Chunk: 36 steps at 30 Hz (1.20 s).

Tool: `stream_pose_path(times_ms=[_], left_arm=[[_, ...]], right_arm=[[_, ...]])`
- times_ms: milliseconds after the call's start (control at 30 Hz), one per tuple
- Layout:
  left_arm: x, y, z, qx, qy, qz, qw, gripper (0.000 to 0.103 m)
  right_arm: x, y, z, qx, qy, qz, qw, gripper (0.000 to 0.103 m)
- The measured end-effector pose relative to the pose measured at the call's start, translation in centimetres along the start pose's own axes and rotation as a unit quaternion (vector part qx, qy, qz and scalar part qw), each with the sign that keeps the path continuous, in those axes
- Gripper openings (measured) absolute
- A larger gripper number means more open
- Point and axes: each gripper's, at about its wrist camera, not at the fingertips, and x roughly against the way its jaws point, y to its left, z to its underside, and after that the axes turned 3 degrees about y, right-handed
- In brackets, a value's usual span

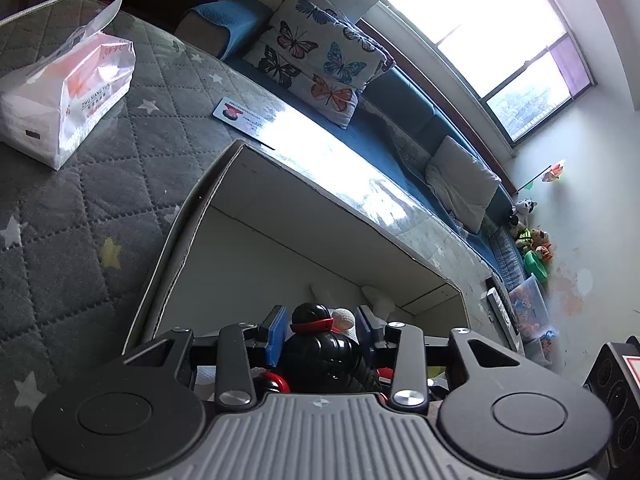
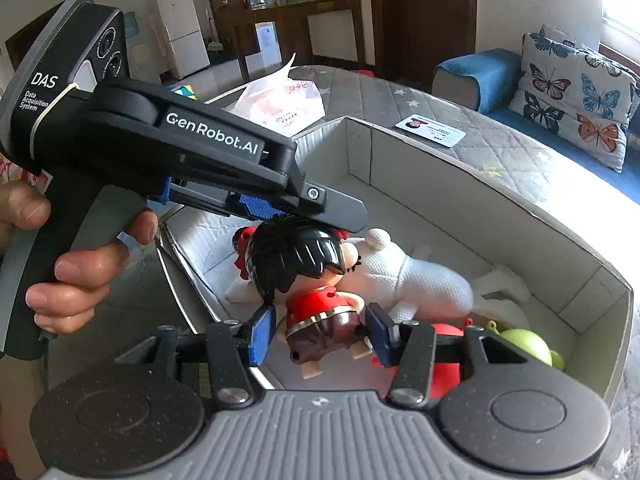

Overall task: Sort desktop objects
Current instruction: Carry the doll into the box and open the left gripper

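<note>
The left gripper [image 1: 322, 330] is clenched on the black-haired doll [image 2: 298, 264] low in frame, over the white cardboard box [image 2: 472, 204]. The right gripper [image 2: 318, 330] hangs released around its legs. A tissue pack [image 1: 66, 92] sits upper left.

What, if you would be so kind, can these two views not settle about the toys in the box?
- Left wrist view: the doll fills the left gripper, hiding the box floor.
- Right wrist view: the red toy sits behind the right gripper.
- Card: print too small.
</note>
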Motion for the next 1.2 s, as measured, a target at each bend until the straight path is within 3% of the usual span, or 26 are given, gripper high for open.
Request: stream_pose_path(times_ms=[133,233,1200], left_arm=[[0.3,0.1,0.0,0.001,0.0,0.003,1.0,0.04],[0.6,0.1,0.0,0.002,-0.001,0.004,1.0,0.04],[2.5,0.5,0.0,0.019,-0.017,0.0,0.9997,0.04]], right_arm=[[-0.2,-0.7,-0.2,-0.022,0.014,-0.016,1.0,0.052],[-0.3,-1.2,-0.2,-0.032,0.02,-0.02,0.999,0.059],[0.6,-1.0,-0.2,-0.023,0.018,-0.011,1.0,0.063]])
